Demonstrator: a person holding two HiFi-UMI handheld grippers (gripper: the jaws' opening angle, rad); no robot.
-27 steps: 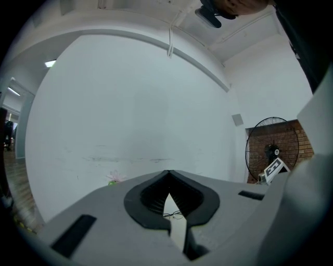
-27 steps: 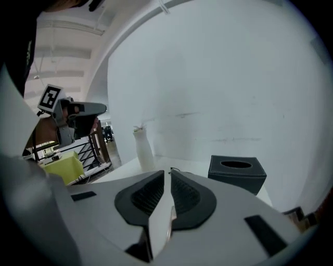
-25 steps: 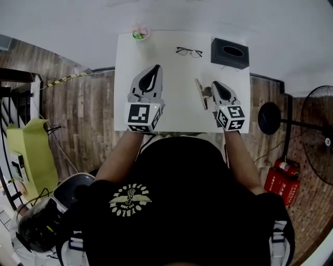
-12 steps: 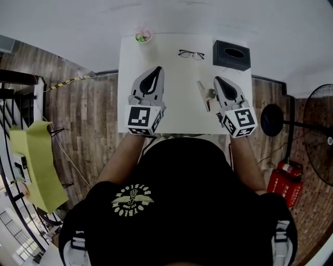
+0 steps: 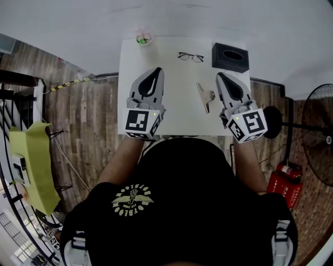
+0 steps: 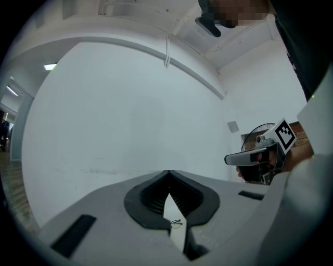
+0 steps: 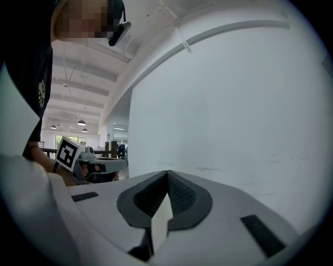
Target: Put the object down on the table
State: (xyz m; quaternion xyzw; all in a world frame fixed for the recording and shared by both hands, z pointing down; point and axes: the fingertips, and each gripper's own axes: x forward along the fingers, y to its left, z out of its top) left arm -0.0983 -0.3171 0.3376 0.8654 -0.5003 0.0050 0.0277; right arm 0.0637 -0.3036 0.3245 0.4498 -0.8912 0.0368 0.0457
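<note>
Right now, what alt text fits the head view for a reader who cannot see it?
Seen from above, a person holds the left gripper and right gripper, both shut and empty, over a white table, where a metal clip lies between them. Glasses, a black tissue box and a small potted plant sit along the far edge.

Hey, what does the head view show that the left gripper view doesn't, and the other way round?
Only the head view: the black tissue box, the small cup, the silvery metal object lying on the table, and the wooden floor. Only the left gripper view: the white wall and ceiling beyond the left gripper, whose jaws are together with nothing between them. Both: the glasses and the right gripper.
</note>
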